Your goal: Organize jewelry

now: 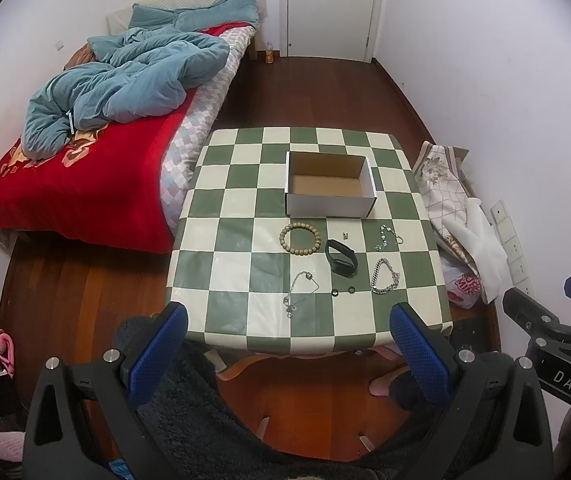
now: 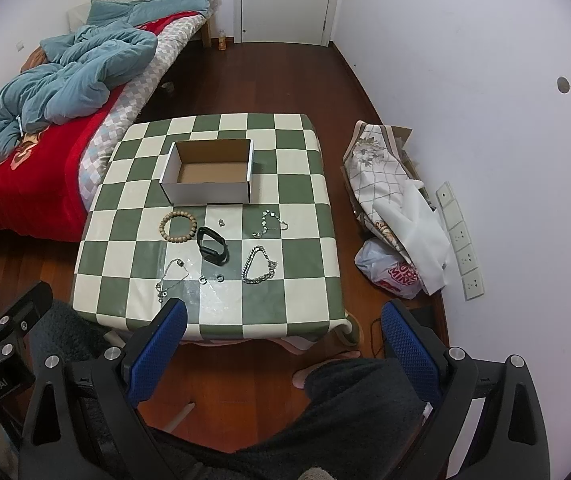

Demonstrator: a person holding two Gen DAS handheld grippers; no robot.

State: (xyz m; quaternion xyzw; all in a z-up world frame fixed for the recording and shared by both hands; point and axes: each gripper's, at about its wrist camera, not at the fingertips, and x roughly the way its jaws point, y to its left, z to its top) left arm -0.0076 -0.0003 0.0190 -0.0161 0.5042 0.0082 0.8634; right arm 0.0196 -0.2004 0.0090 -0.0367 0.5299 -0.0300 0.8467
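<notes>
An empty white cardboard box stands on the green-and-cream checked table. In front of it lie a wooden bead bracelet, a black band, a thick silver chain bracelet, a thin silver chain, a silver necklace, two small black rings and a tiny earring. My left gripper and right gripper are open and empty, held back above the table's near edge.
A bed with a red blanket and blue quilt stands left of the table. Folded cloth and a plastic bag lie on the wooden floor to the right by the white wall. A power strip leans on the wall. A white door is at the back.
</notes>
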